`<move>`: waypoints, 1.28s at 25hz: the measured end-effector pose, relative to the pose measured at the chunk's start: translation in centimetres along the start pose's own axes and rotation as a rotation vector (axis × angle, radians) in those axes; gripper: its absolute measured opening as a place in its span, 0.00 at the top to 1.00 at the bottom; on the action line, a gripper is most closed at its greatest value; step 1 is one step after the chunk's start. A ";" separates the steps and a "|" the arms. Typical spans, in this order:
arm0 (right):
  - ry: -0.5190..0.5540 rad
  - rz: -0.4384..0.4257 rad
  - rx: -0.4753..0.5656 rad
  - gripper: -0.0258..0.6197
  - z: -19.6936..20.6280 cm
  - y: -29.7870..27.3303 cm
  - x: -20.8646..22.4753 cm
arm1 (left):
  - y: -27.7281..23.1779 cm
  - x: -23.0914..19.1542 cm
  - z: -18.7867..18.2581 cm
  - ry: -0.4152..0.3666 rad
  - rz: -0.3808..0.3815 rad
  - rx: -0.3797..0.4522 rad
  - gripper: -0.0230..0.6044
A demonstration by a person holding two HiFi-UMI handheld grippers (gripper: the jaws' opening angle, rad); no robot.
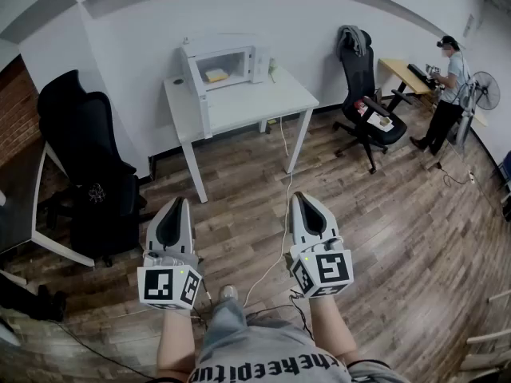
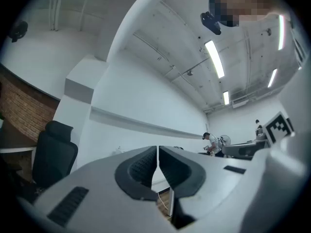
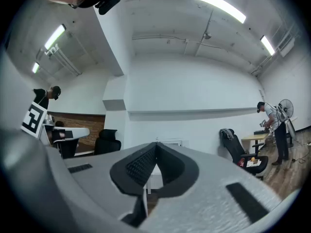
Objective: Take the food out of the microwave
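Observation:
A white microwave [image 1: 227, 64] stands on a white table [image 1: 255, 102] across the room, its door [image 1: 194, 86] swung open to the left. Yellowish food [image 1: 215, 75] lies inside its lit cavity. My left gripper [image 1: 177, 203] and right gripper [image 1: 303, 197] are held side by side low over the wooden floor, well short of the table, both pointing toward it. Both are shut with nothing between the jaws, and the jaw tips meet in the left gripper view [image 2: 158, 147] and the right gripper view [image 3: 156, 144]. The table shows only as a sliver behind the jaws.
A black office chair [image 1: 84, 162] stands left of the table beside a dark desk. Another black chair [image 1: 363, 94] with a grey garment is at the right. A person [image 1: 447, 90] stands at a wooden desk far right near a fan [image 1: 485, 90]. A cable [image 1: 283, 206] trails across the floor.

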State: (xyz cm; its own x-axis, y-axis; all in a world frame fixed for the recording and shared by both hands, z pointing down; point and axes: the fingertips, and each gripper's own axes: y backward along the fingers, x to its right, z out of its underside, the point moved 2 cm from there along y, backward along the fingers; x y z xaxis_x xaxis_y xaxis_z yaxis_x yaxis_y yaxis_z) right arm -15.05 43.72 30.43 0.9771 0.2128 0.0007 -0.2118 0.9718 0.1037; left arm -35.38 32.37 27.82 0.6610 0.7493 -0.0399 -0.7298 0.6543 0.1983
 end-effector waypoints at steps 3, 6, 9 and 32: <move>-0.002 0.002 0.000 0.95 -0.1 -0.2 0.2 | -0.2 -0.1 0.3 -0.002 0.009 0.014 0.94; -0.005 0.003 0.001 0.95 0.0 -0.7 0.1 | -0.6 -0.4 0.3 0.000 0.008 0.010 0.94; -0.003 0.005 -0.003 0.95 -0.1 -1.7 0.0 | -1.3 -1.1 0.5 -0.003 0.019 0.022 0.94; -0.050 0.074 0.035 0.95 1.1 -12.9 -0.1 | -11.8 -8.1 1.7 0.009 0.107 0.018 0.94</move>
State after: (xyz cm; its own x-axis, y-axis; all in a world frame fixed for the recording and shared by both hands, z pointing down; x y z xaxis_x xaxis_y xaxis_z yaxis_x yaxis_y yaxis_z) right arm -12.35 31.07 30.16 0.9589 0.2775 0.0597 -0.2832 0.9493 0.1363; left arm -31.80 18.41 27.47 0.5776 0.8159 -0.0258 -0.7929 0.5683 0.2198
